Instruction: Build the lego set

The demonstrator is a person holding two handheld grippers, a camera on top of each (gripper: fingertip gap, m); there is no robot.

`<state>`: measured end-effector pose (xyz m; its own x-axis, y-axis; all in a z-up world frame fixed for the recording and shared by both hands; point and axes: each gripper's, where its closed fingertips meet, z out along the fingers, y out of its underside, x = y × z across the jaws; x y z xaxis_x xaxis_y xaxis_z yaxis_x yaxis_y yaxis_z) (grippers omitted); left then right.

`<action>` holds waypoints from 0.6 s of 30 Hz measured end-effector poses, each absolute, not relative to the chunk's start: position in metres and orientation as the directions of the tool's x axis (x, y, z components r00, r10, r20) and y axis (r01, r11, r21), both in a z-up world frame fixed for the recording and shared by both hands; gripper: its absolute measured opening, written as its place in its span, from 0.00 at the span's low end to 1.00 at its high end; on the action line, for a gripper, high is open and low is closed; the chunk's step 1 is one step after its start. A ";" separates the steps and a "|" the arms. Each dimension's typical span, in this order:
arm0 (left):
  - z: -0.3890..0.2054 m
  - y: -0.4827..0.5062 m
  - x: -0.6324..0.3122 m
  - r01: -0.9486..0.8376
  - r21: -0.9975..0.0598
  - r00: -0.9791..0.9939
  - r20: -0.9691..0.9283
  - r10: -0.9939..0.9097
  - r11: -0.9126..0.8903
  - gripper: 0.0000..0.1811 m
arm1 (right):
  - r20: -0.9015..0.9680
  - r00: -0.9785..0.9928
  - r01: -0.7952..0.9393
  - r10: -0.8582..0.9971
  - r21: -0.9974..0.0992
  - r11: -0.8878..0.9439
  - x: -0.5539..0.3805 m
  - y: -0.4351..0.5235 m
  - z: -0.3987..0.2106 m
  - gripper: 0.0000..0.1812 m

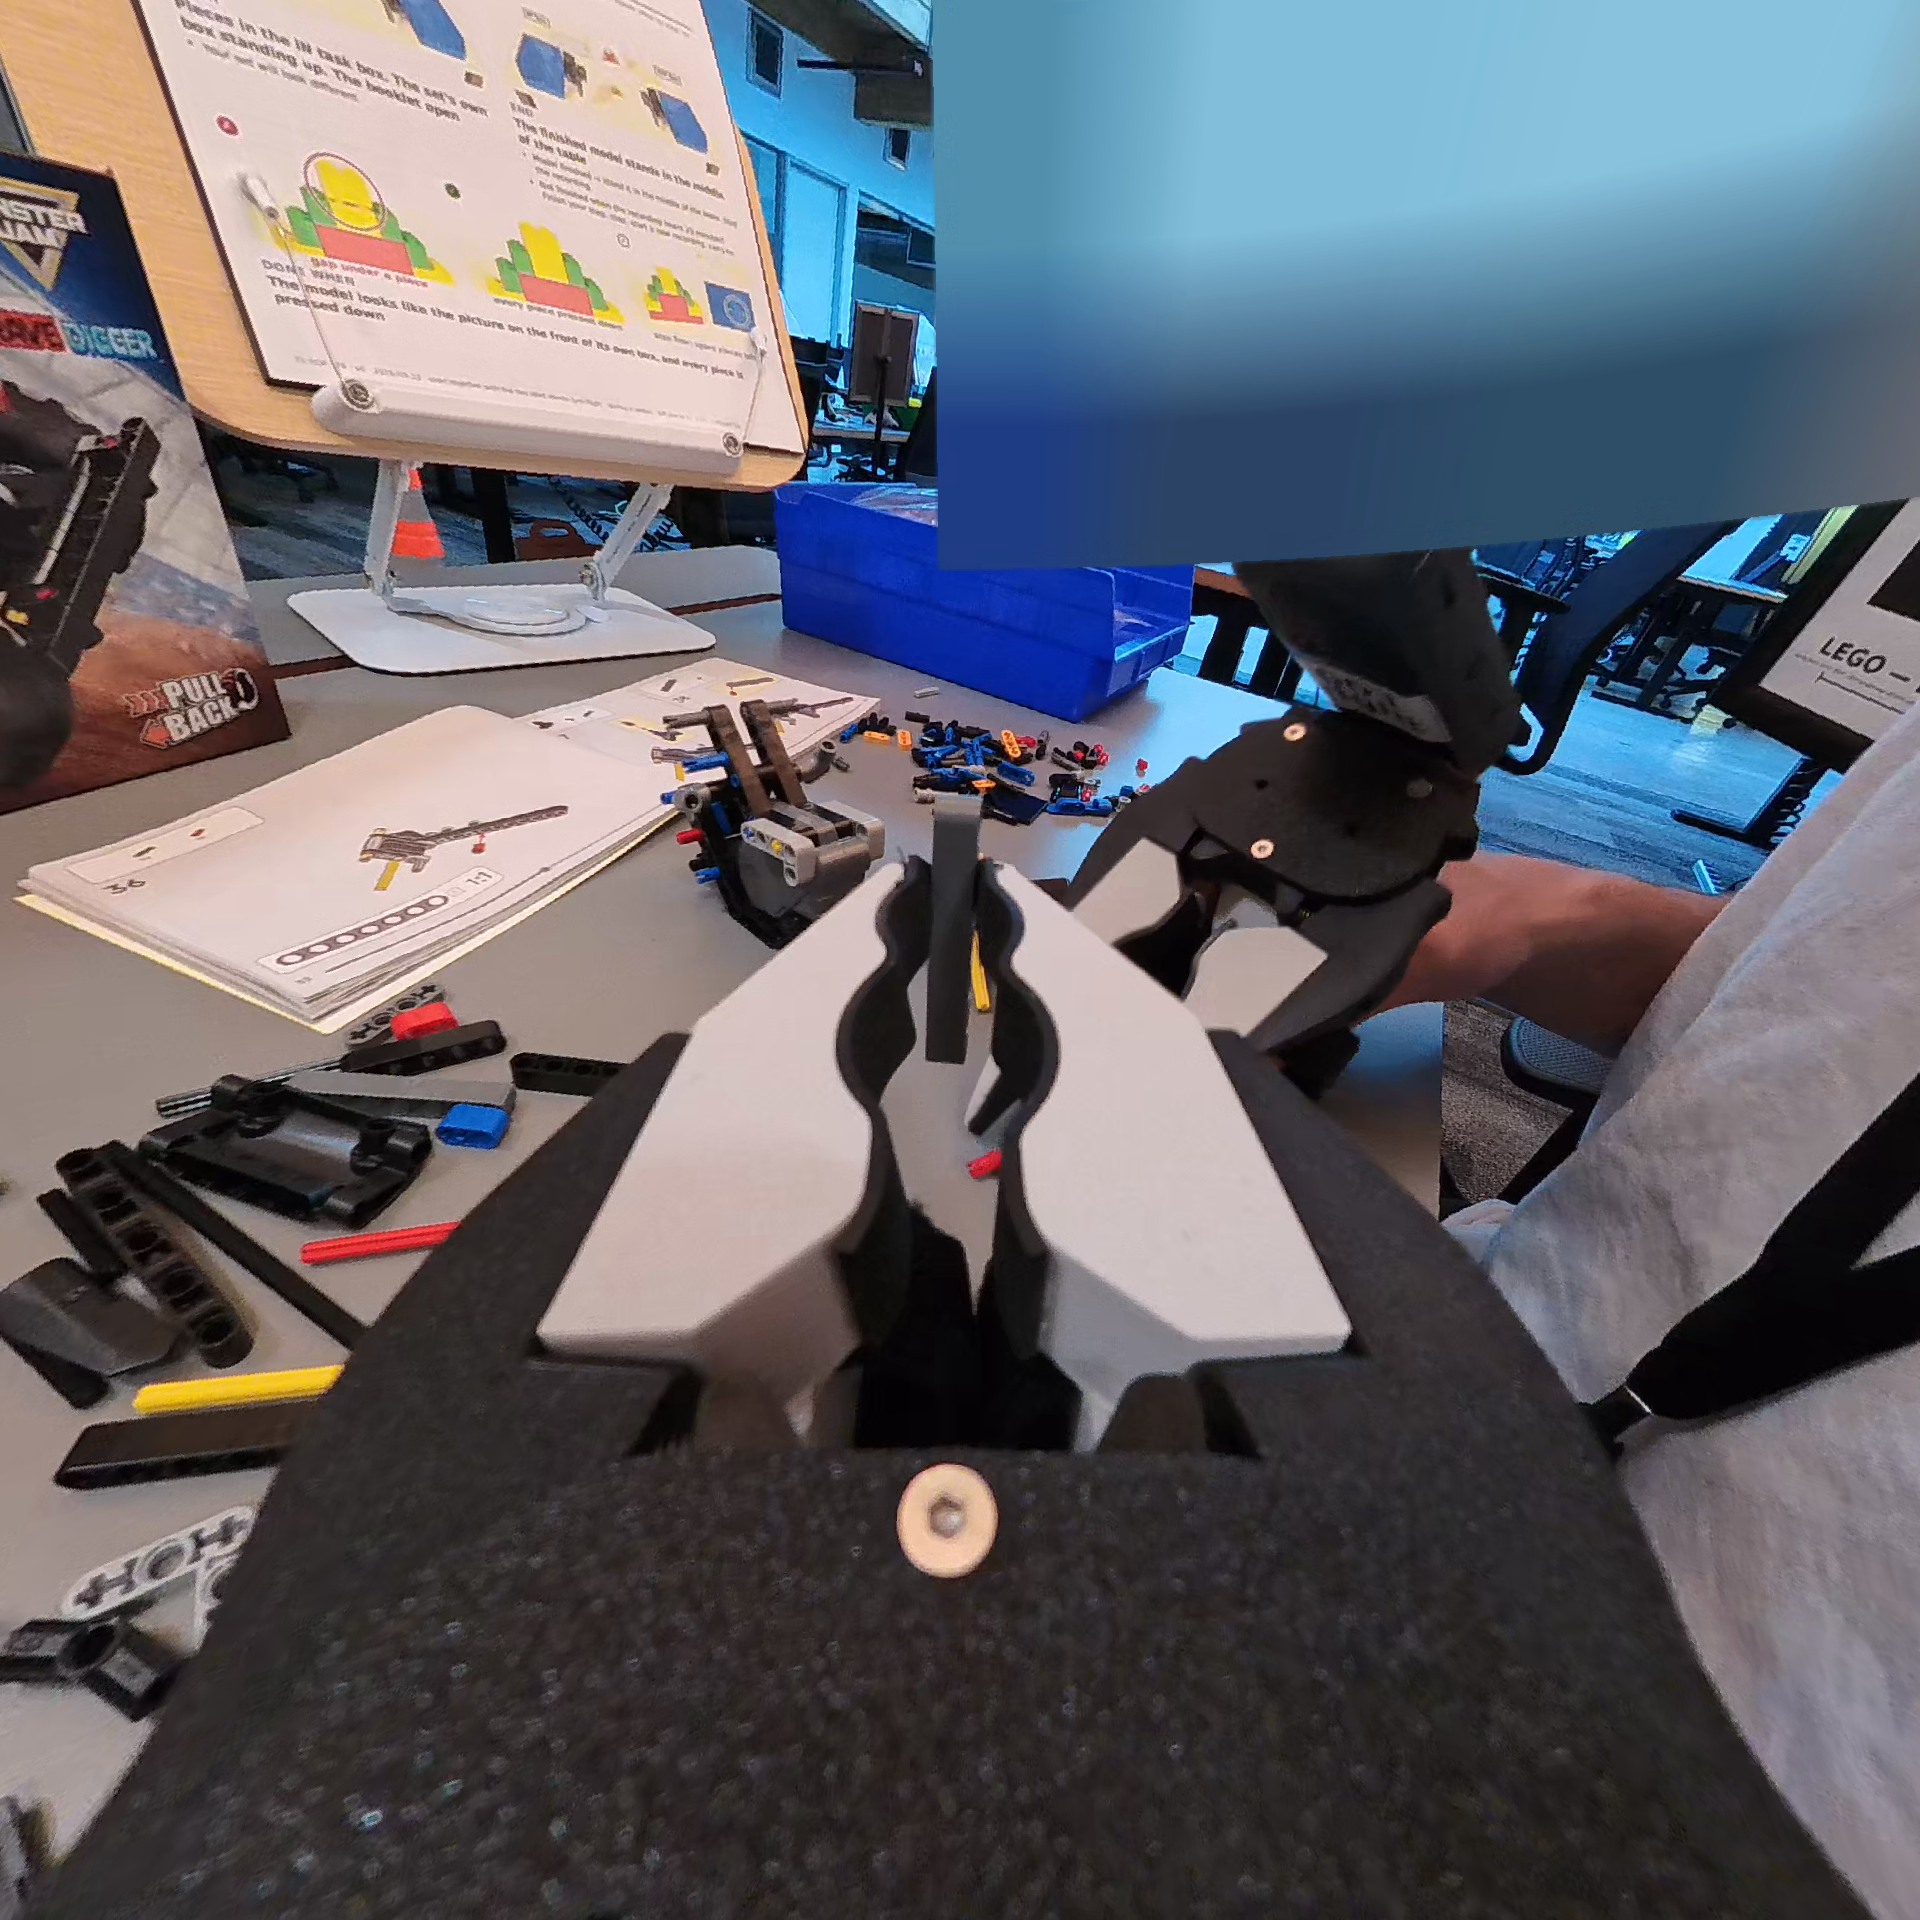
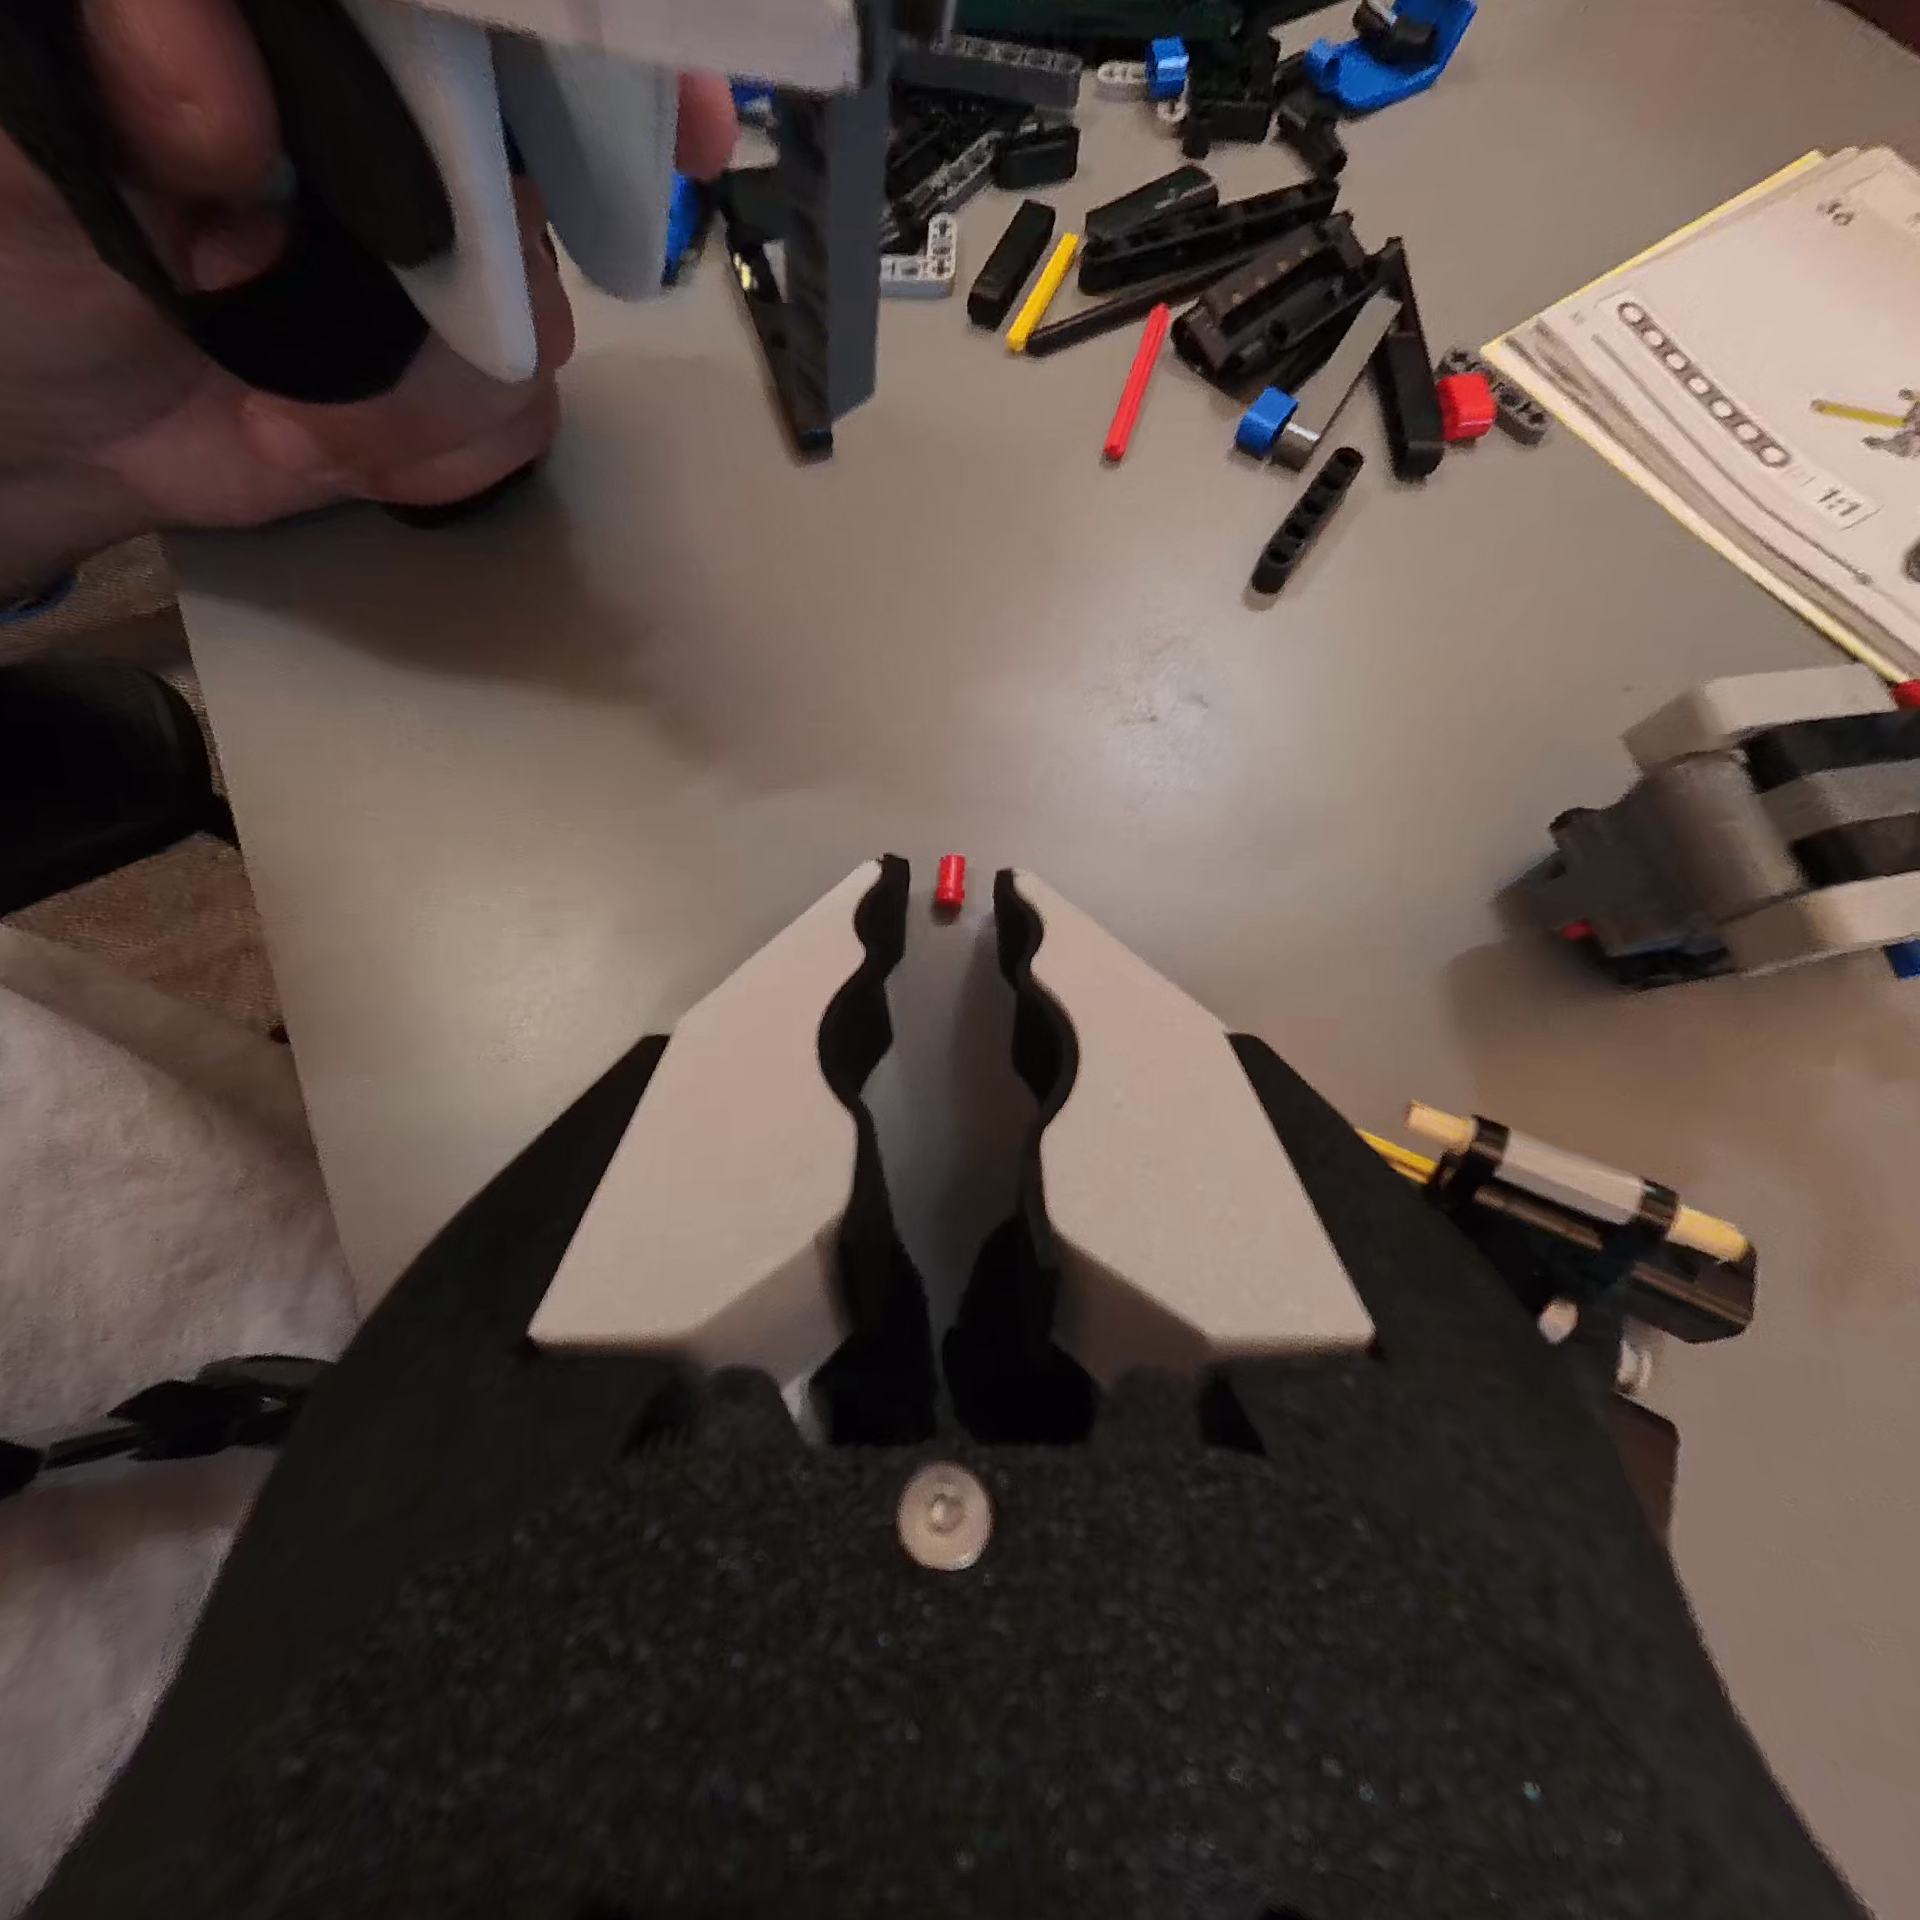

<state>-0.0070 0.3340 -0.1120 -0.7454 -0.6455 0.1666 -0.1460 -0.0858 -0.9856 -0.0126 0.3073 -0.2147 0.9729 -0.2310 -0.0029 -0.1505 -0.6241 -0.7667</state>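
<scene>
The box (image 1: 94, 499) is cut off by the left edge at 9 o'clock in the left wrist view. The sheet (image 1: 468, 197) on the stand is cropped at 12 o'clock. A large blurred patch covers 1 o'clock. In the right wrist view, the model (image 2: 1745, 831) is cut off at 3 o'clock and smeared by blur. The booklet (image 2: 1745, 395) is cropped at 2 o'clock. The hand (image 2: 208, 312) is cut off at 10 o'clock.

Open booklet (image 1: 343, 862) lies on the table (image 1: 582, 977) — loose pieces (image 1: 260, 1153) before it, half-built model (image 1: 774, 821) just right.
</scene>
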 end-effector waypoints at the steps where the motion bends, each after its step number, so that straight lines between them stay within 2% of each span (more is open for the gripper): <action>1: -0.112 0.334 -0.007 -0.146 -0.985 -0.746 0.167 -0.645 -0.087 0.04 | 0.008 0.974 -0.143 -0.227 -0.752 -0.643 -0.013 0.308 -0.218 0.09; 4: -0.112 0.334 -0.007 -0.146 -0.985 -0.746 0.169 -0.644 -0.089 0.03 | 0.084 0.973 -0.083 -0.216 -0.745 -0.662 -0.012 0.309 -0.219 0.04; 7: -0.112 0.334 -0.007 -0.147 -0.985 -0.746 0.168 -0.644 -0.087 0.04 | 0.129 0.971 -0.042 -0.204 -0.741 -0.670 -0.012 0.311 -0.220 0.03; 15: -0.113 0.334 -0.006 -0.144 -0.986 -0.735 0.160 -0.659 -0.078 0.04 | 0.133 0.976 -0.020 -0.175 -0.740 -0.673 -0.014 0.313 -0.220 0.02; 18: -0.116 0.338 -0.001 -0.098 -0.995 -0.688 0.071 -0.722 -0.005 0.03 | 0.098 0.974 -0.064 -0.204 -0.745 -0.664 -0.010 0.313 -0.219 0.02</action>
